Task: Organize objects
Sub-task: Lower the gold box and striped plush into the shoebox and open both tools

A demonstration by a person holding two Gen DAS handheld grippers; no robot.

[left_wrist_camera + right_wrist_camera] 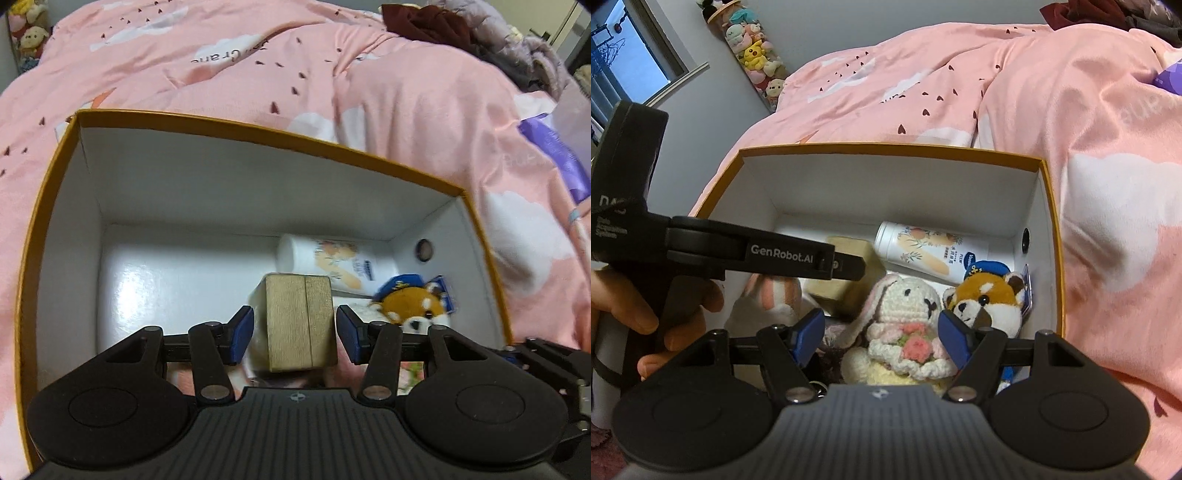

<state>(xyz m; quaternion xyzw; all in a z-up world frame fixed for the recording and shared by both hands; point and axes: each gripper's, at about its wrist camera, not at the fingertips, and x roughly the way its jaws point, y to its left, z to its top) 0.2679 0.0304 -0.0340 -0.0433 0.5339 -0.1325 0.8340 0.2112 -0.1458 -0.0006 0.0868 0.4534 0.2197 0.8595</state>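
Note:
An orange-rimmed white box (258,134) (886,147) sits on a pink duvet. In the left wrist view my left gripper (295,334) is open, its blue pads a little apart from each side of a tan block (299,321) inside the box. A white lotion bottle (325,264) (931,251) and a red panda plush (413,306) (990,299) lie at the box's right. In the right wrist view my right gripper (882,338) is open around a crocheted white bunny (905,325), which rests in the box. The left gripper's body (757,254) crosses above the block (849,273).
The pink duvet (406,103) surrounds the box. Dark and grey clothes (461,26) lie at the far right. A purple package (561,155) lies to the right. A column of plush toys (753,48) stands by the wall. Another pink-eared plush (772,295) lies in the box's left part.

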